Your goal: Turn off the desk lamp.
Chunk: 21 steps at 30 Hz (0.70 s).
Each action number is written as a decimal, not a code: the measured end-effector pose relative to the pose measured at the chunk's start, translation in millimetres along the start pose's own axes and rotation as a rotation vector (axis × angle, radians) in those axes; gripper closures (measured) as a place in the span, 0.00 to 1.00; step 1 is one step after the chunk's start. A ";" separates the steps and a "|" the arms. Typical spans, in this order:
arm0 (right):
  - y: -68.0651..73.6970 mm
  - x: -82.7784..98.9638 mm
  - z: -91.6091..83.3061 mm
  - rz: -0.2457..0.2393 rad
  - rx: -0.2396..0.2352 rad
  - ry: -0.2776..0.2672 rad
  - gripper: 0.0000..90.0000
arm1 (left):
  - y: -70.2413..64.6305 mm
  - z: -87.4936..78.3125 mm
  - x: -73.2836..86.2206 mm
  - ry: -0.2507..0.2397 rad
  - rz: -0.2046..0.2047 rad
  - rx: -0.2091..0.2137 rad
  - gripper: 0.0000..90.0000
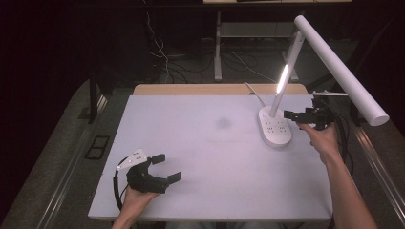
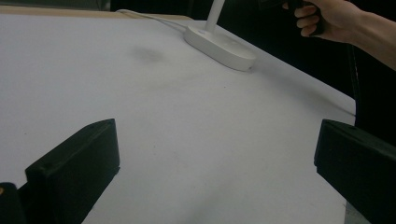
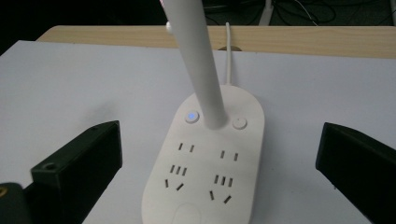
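A white lamp [image 1: 334, 62] stands at the right of the high view, its oval base [image 1: 274, 126] with sockets resting on the white table [image 1: 210, 157], its stem rising from between two buttons, one lit blue [image 3: 191, 115]. A white cord [image 3: 228, 51] runs from the base to the far edge. The right gripper [image 1: 300, 115] hovers just right of the base, jaws spread wide and holding nothing. At lower left the left gripper [image 1: 167, 168] sits low over bare table, jaws also apart and empty.
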State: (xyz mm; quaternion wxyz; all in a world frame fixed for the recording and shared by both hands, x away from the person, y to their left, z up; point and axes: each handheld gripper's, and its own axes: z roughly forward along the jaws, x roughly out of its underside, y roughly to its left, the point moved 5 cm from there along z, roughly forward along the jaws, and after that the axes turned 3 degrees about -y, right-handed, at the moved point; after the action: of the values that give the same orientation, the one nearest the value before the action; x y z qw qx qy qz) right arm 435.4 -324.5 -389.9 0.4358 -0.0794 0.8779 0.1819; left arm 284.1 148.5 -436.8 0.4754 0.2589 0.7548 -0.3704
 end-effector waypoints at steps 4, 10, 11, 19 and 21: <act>10.7 4.8 -9.9 -0.005 -0.023 -0.013 0.01 | -0.2 0.4 -0.2 -0.003 -0.004 0.003 0.00; 25.0 14.6 -26.1 -0.026 -0.062 -0.031 0.01 | -0.2 0.6 -0.4 -0.004 -0.005 0.007 0.00; 27.1 16.5 -28.2 -0.029 -0.068 -0.035 0.01 | -0.2 0.7 -0.5 -0.005 -0.007 0.007 0.00; 42.6 38.1 -43.0 -0.051 -0.118 -0.041 0.01 | 0.3 1.3 -0.7 -0.004 -0.009 0.009 0.00; 47.1 43.4 -46.0 -0.043 -0.134 -0.045 0.01 | 0.3 1.5 -0.8 -0.005 -0.010 0.010 0.00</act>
State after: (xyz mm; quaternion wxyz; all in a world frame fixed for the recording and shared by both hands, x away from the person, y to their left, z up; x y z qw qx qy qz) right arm 361.1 -298.1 -387.2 0.4530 -0.1233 0.8518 0.2325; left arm 285.4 147.5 -436.6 0.4742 0.2567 0.7531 -0.3770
